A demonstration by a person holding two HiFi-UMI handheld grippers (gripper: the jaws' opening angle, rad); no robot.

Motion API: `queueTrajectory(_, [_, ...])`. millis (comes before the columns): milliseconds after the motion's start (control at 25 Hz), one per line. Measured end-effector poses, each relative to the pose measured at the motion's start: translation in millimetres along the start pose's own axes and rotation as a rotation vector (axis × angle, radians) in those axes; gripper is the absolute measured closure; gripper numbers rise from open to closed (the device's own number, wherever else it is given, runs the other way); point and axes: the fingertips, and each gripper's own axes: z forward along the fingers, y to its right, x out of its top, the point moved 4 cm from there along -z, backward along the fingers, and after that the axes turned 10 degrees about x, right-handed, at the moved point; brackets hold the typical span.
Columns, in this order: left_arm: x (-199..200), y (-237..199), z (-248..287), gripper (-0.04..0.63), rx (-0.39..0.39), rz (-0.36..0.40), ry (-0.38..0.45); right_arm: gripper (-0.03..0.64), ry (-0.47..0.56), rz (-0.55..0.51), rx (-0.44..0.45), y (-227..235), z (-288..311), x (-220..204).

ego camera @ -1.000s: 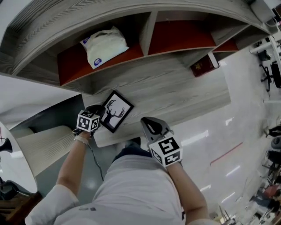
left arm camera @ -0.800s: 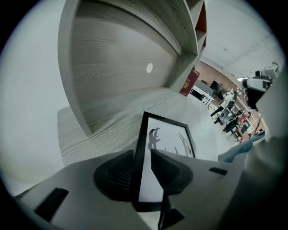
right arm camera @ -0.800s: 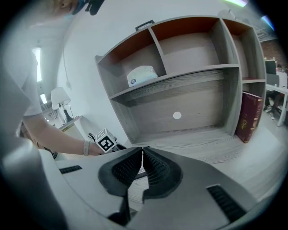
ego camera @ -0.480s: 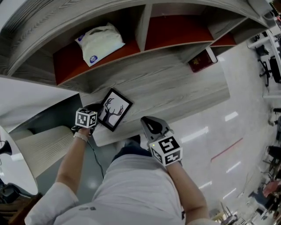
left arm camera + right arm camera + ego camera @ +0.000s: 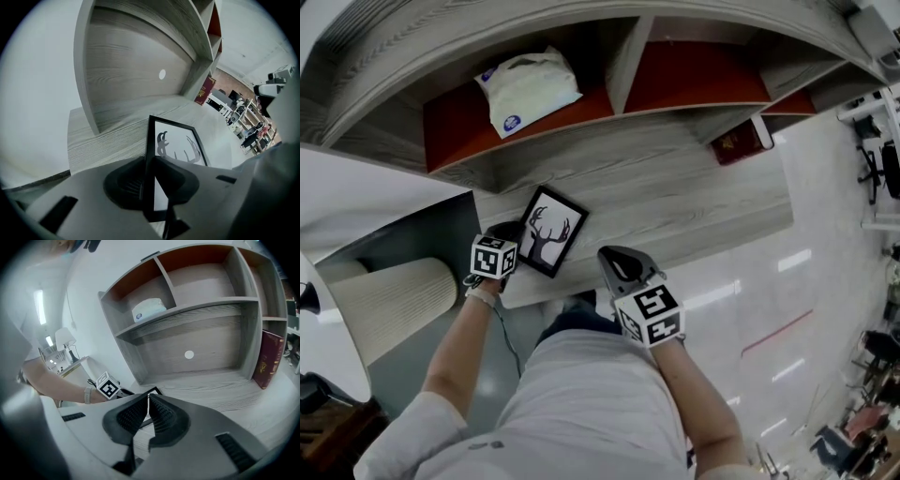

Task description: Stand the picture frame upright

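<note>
Picture frame (image 5: 551, 242) edge pinched by left gripper (image 5: 149, 187); right gripper (image 5: 147, 416) closed, empty.

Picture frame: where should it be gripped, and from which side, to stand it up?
Grip the picture frame by its thin black border, on the edge nearest the desk's front-left corner, coming in from the person's left. It looks to lie face up on the desk, so only a thin edge fits between jaws. The left tongs are clamped on that very edge.
</note>
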Motion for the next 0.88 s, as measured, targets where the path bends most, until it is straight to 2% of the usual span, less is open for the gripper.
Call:
queueTrajectory(160, [1.7,1.9,-9.8,0.518,0.057,-0.009,0.049,0.597,-0.033,0.035,0.025,11.4,15.4,-5.2])
queueTrajectory(480, [-1.3,2.8,-30.6,0.518,0.167,-0.048,0.144,0.595,-0.135,0.189,0.071,41.9,69.1,-36.6])
queueTrajectory(680, [-8.1,0.7,-39.7,0.518,0.205,-0.088,0.189,0.595,-0.232,0.208,0.085,58.0,107.8,-60.1])
queueTrajectory(880, [-15.5,-1.1,-44.7,0.518,0.230,-0.129,0.210,0.581,-0.292,0.304,0.115,64.8,141.5,-75.3])
